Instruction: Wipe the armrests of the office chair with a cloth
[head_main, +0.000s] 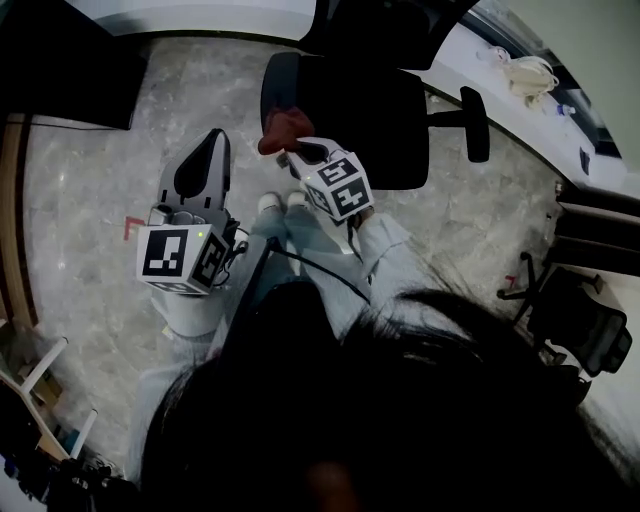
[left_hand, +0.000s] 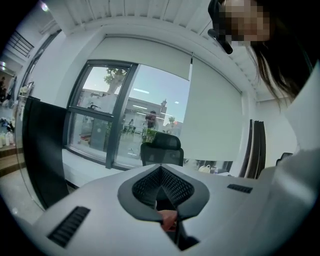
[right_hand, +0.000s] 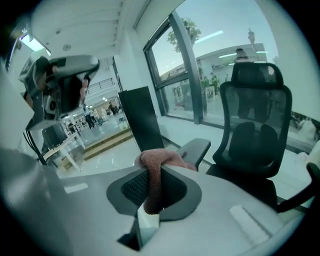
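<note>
Right gripper view: right gripper (right_hand: 151, 192) pinches the cloth (right_hand: 159, 162).

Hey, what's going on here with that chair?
A person with a gripper in each hand stands at a black office chair. The right gripper is clamped on a reddish cloth, held right by the near armrest; contact isn't clear. The left gripper is off to the side, jaws together and empty. Nothing is at the far armrest.
</note>
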